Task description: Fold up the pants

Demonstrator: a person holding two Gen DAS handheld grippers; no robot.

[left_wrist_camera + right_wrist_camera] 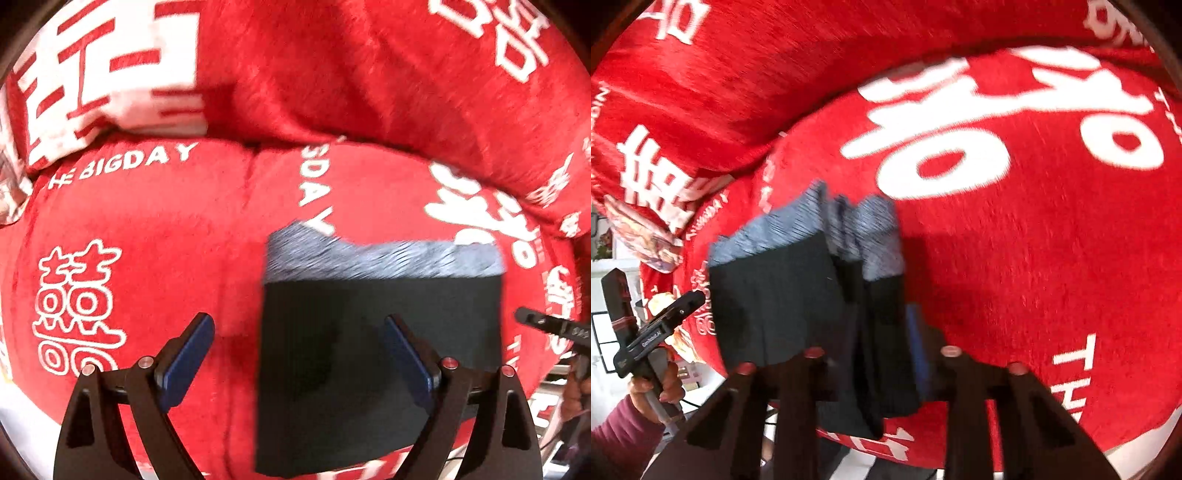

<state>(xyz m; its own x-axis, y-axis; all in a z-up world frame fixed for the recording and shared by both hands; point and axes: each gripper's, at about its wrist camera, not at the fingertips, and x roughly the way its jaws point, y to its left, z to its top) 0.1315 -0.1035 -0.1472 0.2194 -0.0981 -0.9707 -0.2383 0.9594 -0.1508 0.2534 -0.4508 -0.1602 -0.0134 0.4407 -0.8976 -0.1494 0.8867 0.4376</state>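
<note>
The left gripper (299,354) has its blue-padded fingers (188,354) spread wide, nothing between the pads. The folded dark pants (380,354) lie flat beneath and beyond its right finger, their grey fuzzy lining (384,258) showing along the far edge. The right gripper (882,354) is nearly closed, its fingers (918,347) pinching a thick edge of the pants (783,295), whose folded layers extend ahead and to the left of them. Around both grippers spreads a red plush blanket (147,229) with white lettering. Left of the right gripper, a hand (653,387) in a maroon sleeve (613,435) grips the other tool's handle.
</note>
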